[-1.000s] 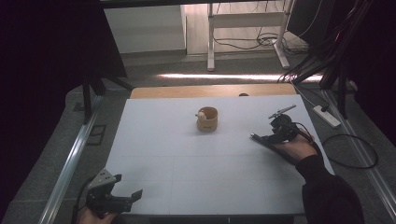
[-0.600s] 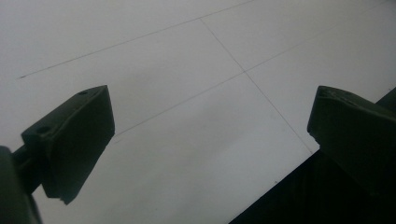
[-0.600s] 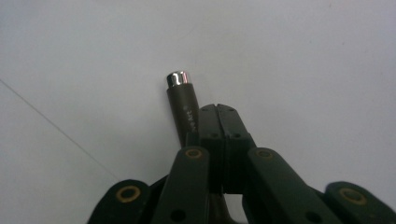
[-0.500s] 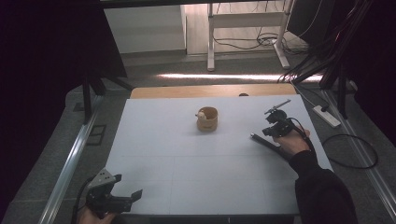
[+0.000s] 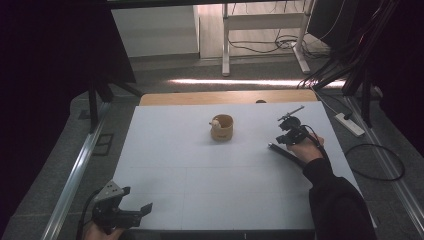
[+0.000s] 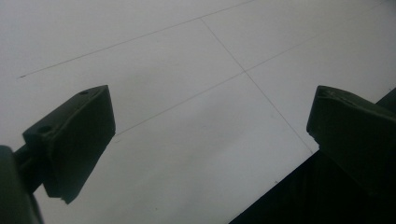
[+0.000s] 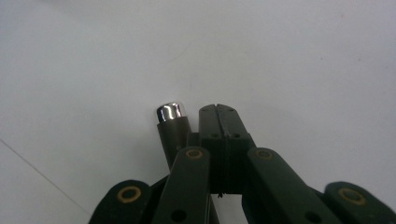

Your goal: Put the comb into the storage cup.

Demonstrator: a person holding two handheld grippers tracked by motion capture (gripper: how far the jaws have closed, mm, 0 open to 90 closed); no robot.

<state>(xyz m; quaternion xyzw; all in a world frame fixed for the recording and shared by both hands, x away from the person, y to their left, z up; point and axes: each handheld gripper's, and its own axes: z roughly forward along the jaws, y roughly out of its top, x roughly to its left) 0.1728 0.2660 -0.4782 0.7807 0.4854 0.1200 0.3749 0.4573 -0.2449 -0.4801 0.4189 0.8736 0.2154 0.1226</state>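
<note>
A dark pen with a silver end (image 7: 169, 112) lies on the white table (image 5: 175, 150). In the right gripper view it lies just left of my right gripper (image 7: 218, 109), whose jaws are pressed together with nothing between them. In the high view the pen (image 5: 280, 151) pokes out from under the person's right hand, with the right gripper (image 5: 283, 139) just above it. A small wooden cup (image 5: 222, 127) stands mid-table with a pale item (image 5: 215, 122) at its rim. My left gripper (image 5: 136, 199) rests open at the near left corner, its jaws wide apart over bare table (image 6: 210, 121).
A wooden strip (image 5: 225, 97) borders the table's far edge. Metal rails run along both sides, and a power strip (image 5: 348, 124) and cables lie on the floor to the right. The table's front edge (image 6: 280, 182) passes under the left gripper.
The right hand and its gripper have shifted slightly left and farther away over the pen. The pen's visible end has stayed in place. The left gripper has not moved.
</note>
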